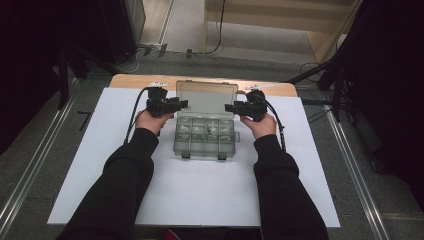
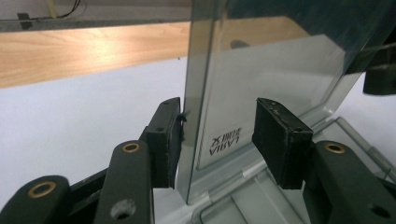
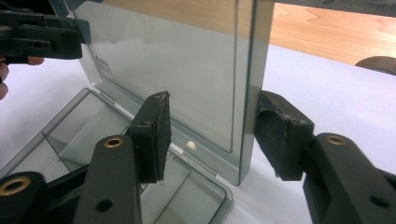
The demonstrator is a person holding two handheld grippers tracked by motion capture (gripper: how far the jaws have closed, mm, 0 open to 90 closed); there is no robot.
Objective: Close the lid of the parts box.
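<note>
Black-sleeved forearms (image 1: 120,185) reach over the white surface (image 1: 200,195) to a clear compartment box (image 1: 205,137) at its middle. Beyond it, the left gripper (image 1: 181,104) and right gripper (image 1: 231,107), jaws apart, straddle the upright lid (image 1: 206,98) edges.

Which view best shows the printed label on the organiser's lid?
The left gripper view: the label sits large on the upright lid between the open left claw jaws, though reversed through the plastic. The right gripper view shows it small and unreadable. In the high view the lid is too small to show it.
</note>
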